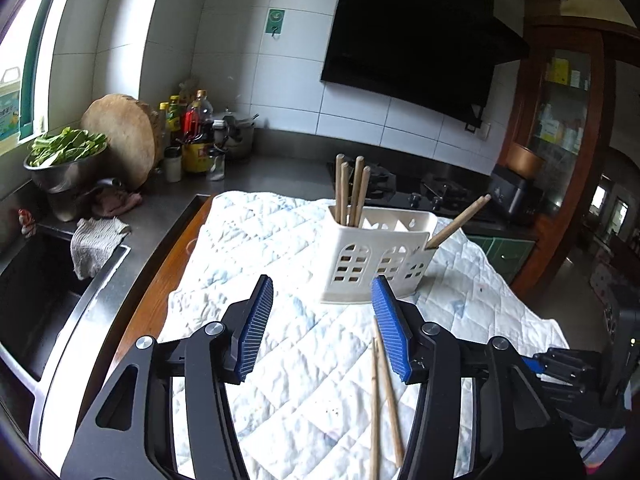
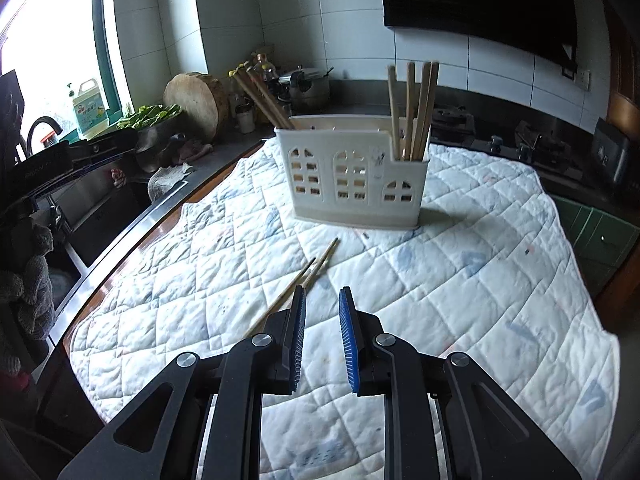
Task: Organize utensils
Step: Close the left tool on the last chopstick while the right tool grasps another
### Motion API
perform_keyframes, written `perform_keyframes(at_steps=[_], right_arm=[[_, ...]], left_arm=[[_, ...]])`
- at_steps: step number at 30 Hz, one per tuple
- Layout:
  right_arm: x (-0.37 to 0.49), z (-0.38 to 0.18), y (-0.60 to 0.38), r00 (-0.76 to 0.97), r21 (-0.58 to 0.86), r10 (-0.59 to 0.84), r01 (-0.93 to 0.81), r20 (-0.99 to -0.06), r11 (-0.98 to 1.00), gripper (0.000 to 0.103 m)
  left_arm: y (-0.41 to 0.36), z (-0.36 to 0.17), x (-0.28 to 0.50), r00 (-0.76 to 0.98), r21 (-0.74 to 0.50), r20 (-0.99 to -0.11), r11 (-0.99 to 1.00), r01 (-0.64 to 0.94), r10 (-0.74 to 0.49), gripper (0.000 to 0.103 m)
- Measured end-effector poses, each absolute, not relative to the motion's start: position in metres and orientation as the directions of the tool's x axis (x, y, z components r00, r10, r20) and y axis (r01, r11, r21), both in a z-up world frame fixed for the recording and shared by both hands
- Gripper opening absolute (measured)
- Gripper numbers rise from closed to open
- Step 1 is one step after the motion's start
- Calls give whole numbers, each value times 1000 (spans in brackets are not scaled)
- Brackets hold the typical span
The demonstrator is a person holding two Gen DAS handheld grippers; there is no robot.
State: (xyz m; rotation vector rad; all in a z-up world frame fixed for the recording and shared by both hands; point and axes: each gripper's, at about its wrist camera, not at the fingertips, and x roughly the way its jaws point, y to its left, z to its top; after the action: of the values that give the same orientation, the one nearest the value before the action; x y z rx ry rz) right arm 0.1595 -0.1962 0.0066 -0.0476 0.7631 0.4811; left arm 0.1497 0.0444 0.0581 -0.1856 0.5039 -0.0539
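A white utensil holder [image 2: 358, 176] with window-shaped cutouts stands upright on a quilted white cloth [image 2: 460, 280] spread over the tabletop [image 1: 156, 280]. In the right wrist view, four wooden chopsticks [image 2: 416, 108] stand in its right-hand compartment, and two more [image 2: 262, 98] lean out of its left end. Two loose chopsticks [image 2: 308, 276] lie side by side on the cloth in front of the holder, well apart from it.

The left gripper [image 1: 322, 292] hovers over the cloth with its blue fingers [image 1: 256, 328] spread wide and nothing between them; the loose pair lies just beside its right finger. The right gripper [image 2: 322, 300] has its fingers at a narrow gap, with only cloth showing between them; the loose pair runs under its left finger [image 2: 298, 340], though whether the finger touches them is hard to tell from this angle.

Beyond the cloth sit a sink [image 1: 36, 288], a bowl of greens [image 1: 66, 156] and a round wooden board [image 1: 120, 136].
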Motion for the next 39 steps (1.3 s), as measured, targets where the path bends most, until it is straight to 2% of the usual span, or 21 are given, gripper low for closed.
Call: perform_keyframes(at_steps=[10, 23, 39], right_arm=[[144, -48, -165, 569, 210, 415, -392, -709, 896, 17], [147, -82, -133, 533, 222, 394, -358, -749, 907, 16], [143, -89, -120, 587, 110, 267, -289, -765, 951, 10]], left_arm=[[65, 16, 121, 848, -201, -527, 978, -52, -63, 60], [80, -9, 107, 830, -232, -555, 968, -91, -55, 61], [78, -25, 104, 810, -247, -581, 965, -91, -73, 61]])
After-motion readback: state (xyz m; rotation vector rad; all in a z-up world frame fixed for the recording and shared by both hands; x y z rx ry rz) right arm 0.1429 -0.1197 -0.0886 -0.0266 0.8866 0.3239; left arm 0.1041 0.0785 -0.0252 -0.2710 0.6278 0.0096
